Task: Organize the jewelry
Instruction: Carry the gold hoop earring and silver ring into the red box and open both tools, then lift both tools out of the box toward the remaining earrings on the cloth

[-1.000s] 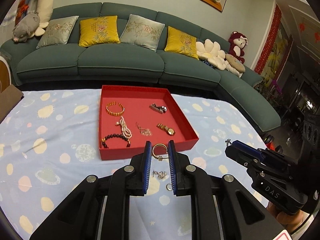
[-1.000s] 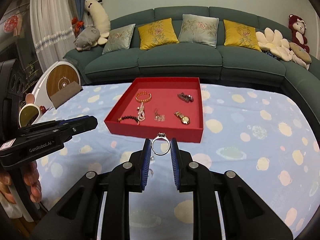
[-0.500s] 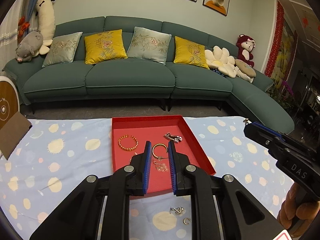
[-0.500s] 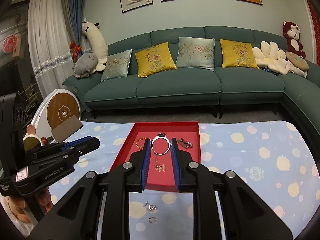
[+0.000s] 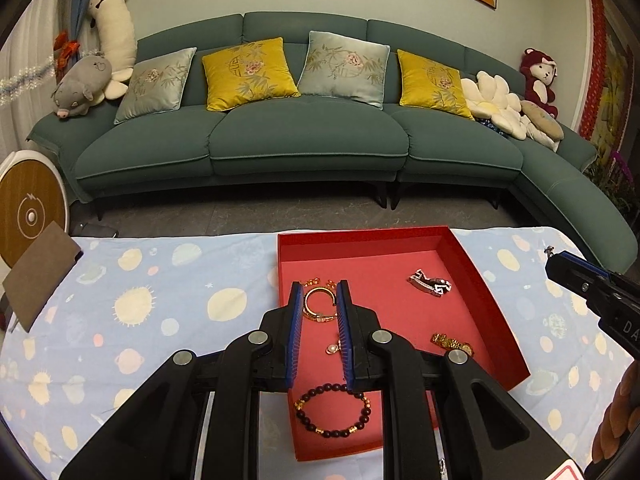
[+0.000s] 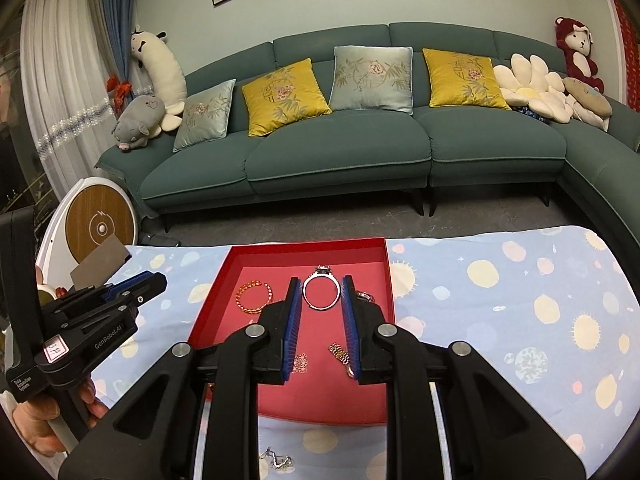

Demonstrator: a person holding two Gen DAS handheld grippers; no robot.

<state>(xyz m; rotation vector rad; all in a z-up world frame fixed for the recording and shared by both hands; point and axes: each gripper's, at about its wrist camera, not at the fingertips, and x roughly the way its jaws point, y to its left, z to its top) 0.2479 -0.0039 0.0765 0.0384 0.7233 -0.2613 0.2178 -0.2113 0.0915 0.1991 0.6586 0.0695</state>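
Note:
My left gripper (image 5: 319, 294) is shut on a gold open ring (image 5: 319, 300) and holds it above the red tray (image 5: 360, 246). My right gripper (image 6: 321, 289) is shut on a silver ring with a stone (image 6: 321, 293), above the same tray (image 6: 308, 248). In the tray lie a dark bead bracelet (image 5: 332, 410), a gold watch (image 5: 451, 343), a black-and-silver piece (image 5: 429, 282) and an orange bead bracelet (image 6: 254, 298). The right gripper also shows at the right edge of the left wrist view (image 5: 556, 260), the left gripper at the left of the right wrist view (image 6: 158, 278).
The tray stands on a table with a pale blue planet-print cloth (image 5: 160, 300). A small silver piece (image 6: 276, 460) lies on the cloth in front of the tray. A green sofa (image 5: 300, 140) stands beyond the table. A brown card (image 5: 38, 276) sits at the left edge.
Both grippers have moved forward with their rings, from in front of the tray to above its inside. Both have stayed shut.

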